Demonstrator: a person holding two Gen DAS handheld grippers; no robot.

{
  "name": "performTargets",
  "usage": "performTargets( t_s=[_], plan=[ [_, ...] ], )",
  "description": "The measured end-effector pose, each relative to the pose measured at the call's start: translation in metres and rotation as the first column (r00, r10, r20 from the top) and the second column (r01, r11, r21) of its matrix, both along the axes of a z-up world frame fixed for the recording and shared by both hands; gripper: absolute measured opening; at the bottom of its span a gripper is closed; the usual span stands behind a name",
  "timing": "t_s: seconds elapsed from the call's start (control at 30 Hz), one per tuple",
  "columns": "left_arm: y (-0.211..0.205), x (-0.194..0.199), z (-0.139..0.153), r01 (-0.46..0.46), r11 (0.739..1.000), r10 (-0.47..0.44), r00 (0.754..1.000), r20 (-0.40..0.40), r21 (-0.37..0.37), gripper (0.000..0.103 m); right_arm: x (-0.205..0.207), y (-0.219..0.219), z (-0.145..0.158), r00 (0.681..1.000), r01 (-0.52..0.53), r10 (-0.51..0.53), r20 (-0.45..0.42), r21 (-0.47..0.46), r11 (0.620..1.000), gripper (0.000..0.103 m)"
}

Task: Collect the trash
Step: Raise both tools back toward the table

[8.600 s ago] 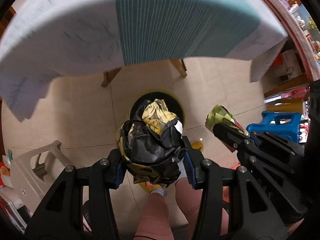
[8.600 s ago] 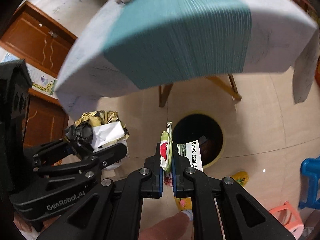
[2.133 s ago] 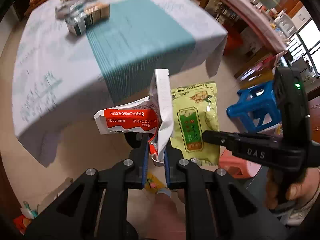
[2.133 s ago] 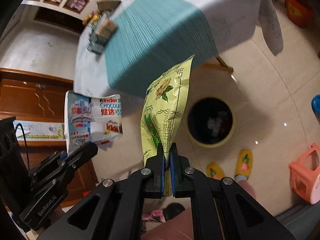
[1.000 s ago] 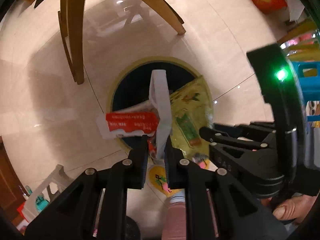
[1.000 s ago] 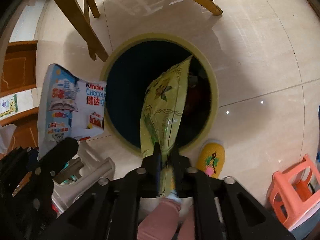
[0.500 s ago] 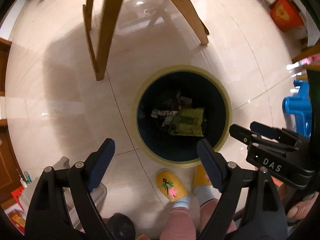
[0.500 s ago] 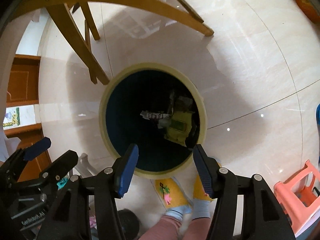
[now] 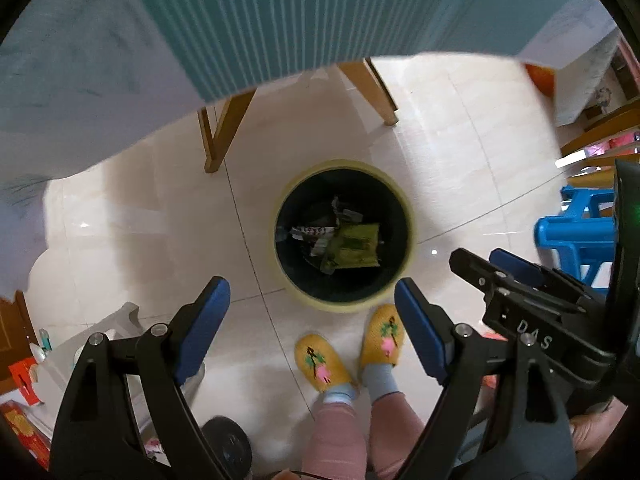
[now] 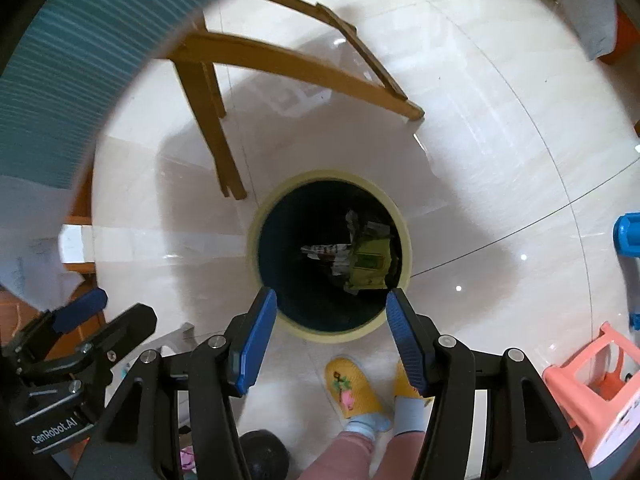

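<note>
Glossy cream floor tiles (image 9: 460, 128) fill both wrist views, with the trash bin (image 9: 412, 216), round, pale-rimmed and dark inside, standing directly below both grippers. Left gripper (image 9: 312, 312): jaws spread wide, nothing between the blue pads. Right gripper (image 10: 331, 340): likewise released and empty; its jaws frame the near rim of the bin. Collected trash lies at the bottom of the bin: a yellow-green snack bag (image 10: 370, 266) beside a crumpled white-and-red wrapper (image 10: 324, 250), the two touching. Wooden legs (image 10: 208, 120) of the desk rise beyond the bin, and the desk's hanging cloth, a teal ribbed panel (image 9: 320, 12) between white ones, crosses the top of the left view. The person's feet in yellow slippers (image 9: 320, 360) stand just beside the bin's near edge. Judged from this arrangement, a drop is complete, and any further trash would lie up on the desk, above and ahead of both grippers; neither hand appears clearly nearer.
</note>
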State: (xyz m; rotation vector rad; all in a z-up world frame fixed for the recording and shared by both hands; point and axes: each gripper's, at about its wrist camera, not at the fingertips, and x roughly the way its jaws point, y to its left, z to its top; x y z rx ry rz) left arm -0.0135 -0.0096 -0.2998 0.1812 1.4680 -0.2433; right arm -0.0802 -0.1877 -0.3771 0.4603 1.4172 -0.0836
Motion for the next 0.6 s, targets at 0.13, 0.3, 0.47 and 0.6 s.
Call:
performTargets(
  t_s=[0.13, 0.3, 0.47, 0.6],
  plan=[
    [0.0, -0.014, 0.055, 0.019, 1.0, -0.018, 0.999, 0.046, -0.013, 0.082, -0.01, 0.0, 0.049, 0.999, 0.015, -0.015, 0.036, 0.019, 1.0, 0.058],
    [0.001, -0.022, 0.12, 0.027, 0.998, -0.023, 0.996, 0.087, -0.047, 0.082, -0.02, -0.001, 0.12, 0.995, 0.003, -0.005, 0.1, 0.022, 1.0, 0.058],
    [0.006, -0.023, 0.194, 0.009, 0.997, 0.002, 0.989, 0.146, -0.073, 0.084, -0.024, -0.002, 0.191, 0.987, -0.003, -0.001, 0.158, 0.023, 1.0, 0.058],
    [0.011, -0.019, 0.247, -0.016, 0.996, 0.033, 0.98, 0.195, -0.09, 0.084, -0.021, -0.002, 0.245, 0.979, -0.018, 0.012, 0.204, 0.028, 0.999, 0.059]
  ],
)
